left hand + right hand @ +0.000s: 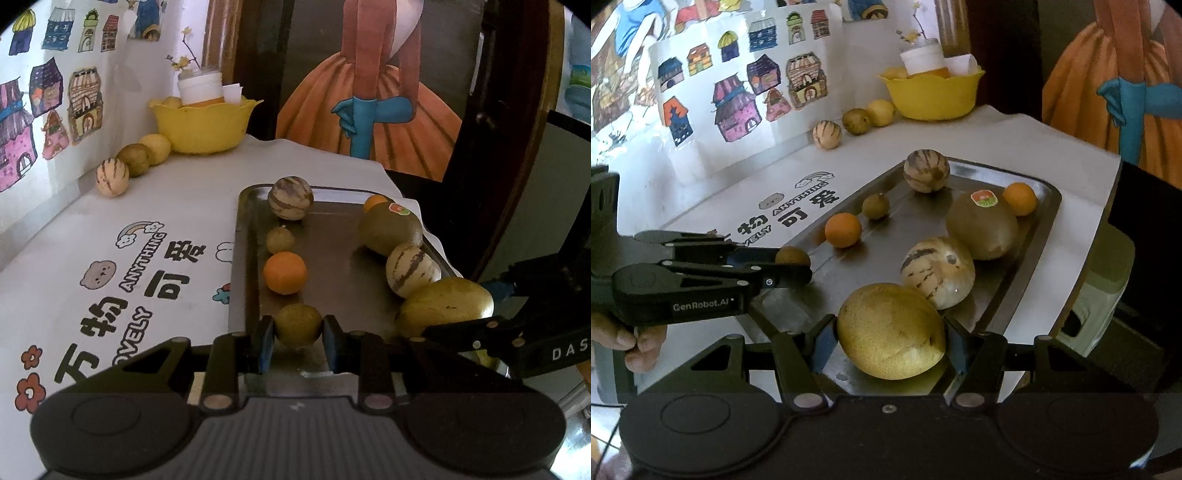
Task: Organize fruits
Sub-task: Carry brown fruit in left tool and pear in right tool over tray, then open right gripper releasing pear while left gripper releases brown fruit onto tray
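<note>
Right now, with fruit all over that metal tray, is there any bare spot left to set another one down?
Yes: the tray is bare down its middle lane, between the orange on one side and the striped melon and kiwi on the other. Both long edges are crowded with fruit. The printed cloth beside the tray is also free, short of the yellow bowl.

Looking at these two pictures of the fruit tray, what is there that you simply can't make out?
- Yellow bowl, both views: its rim hides most of the contents below the white tub.
- Pear, left wrist view: the right tool covers its near side.
- Small green fruit in the left tool, right wrist view: the tool's fingers mostly hide it.
- Kiwi sticker: too small to read.
</note>
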`<state>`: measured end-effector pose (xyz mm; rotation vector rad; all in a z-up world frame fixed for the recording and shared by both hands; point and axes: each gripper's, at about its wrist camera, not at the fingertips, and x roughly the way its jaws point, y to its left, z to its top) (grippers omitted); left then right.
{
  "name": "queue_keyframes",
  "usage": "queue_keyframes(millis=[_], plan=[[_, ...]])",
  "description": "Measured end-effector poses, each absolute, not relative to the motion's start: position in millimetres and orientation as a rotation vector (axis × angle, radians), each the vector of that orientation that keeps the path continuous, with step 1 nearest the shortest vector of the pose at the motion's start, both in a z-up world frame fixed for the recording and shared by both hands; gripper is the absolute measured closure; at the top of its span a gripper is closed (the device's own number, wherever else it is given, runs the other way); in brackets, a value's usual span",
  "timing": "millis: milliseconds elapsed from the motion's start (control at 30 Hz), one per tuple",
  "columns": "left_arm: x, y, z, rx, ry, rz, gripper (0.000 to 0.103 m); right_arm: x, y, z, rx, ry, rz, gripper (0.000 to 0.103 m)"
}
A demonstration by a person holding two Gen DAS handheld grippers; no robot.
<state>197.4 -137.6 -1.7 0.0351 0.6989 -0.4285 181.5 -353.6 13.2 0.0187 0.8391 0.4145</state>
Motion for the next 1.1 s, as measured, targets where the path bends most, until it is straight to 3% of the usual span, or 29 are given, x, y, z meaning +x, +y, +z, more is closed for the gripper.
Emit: queue_keyframes(millis=[800, 967, 1033, 1100], plan=[[194.5, -126.6, 5.7, 0.001, 0.706, -0.430, 0.071, 163.7, -353.3, 16.6, -0.066, 0.774, 0.399, 0.037], [186.6, -117.6, 14.9, -0.021, 0.686, -0.417, 0.063, 152.9, -356.7, 21.5, -0.055, 0.762, 0.381, 0.034], [181.0, -113.5, 18.5, -0.027, 0.679, -0.407, 0.043, 147.9, -357.7, 24.1, -0.049, 0.755, 0.374, 0.031], [174.5, -108.7, 22.3, -0.032, 0.664, -0.390, 0.035, 142.0, -358.1, 26.9, -0.045, 0.748, 0.369, 0.028]])
